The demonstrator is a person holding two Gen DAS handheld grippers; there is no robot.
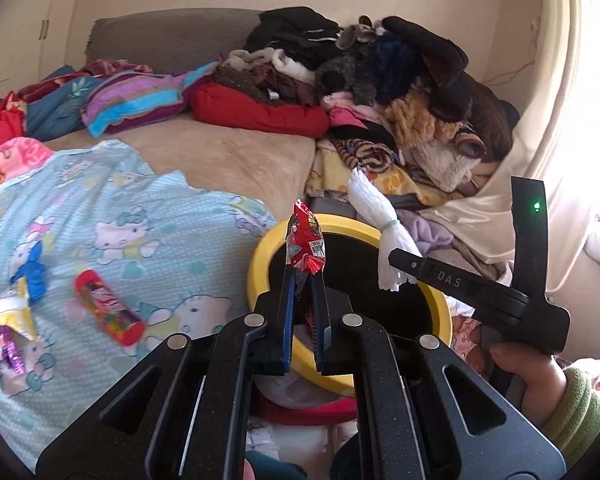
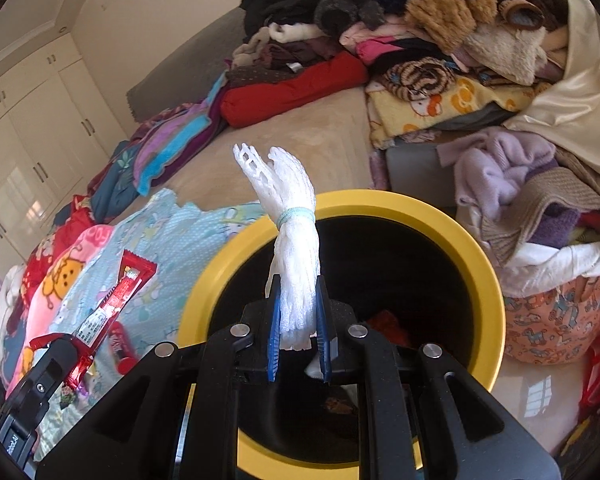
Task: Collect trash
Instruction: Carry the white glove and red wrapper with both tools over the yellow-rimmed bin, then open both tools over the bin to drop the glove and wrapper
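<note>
My left gripper (image 1: 305,280) is shut on a red snack wrapper (image 1: 305,243) and holds it upright over the near rim of a yellow-rimmed black bin (image 1: 260,256). My right gripper (image 2: 298,312) is shut on a white foam net bundle (image 2: 290,216) tied with a pale band, held above the bin (image 2: 452,216). The right gripper also shows in the left wrist view (image 1: 396,268) with the bundle (image 1: 380,220). The left gripper (image 2: 64,354) with its wrapper (image 2: 116,300) shows in the right wrist view. Some trash lies inside the bin.
A red candy tube (image 1: 108,308), a yellow wrapper (image 1: 12,312) and a purple foil piece (image 1: 10,350) lie on the light blue cartoon sheet (image 1: 120,208). A heap of clothes (image 1: 380,80) fills the bed's far right. An orange patterned bag (image 2: 556,320) stands right of the bin.
</note>
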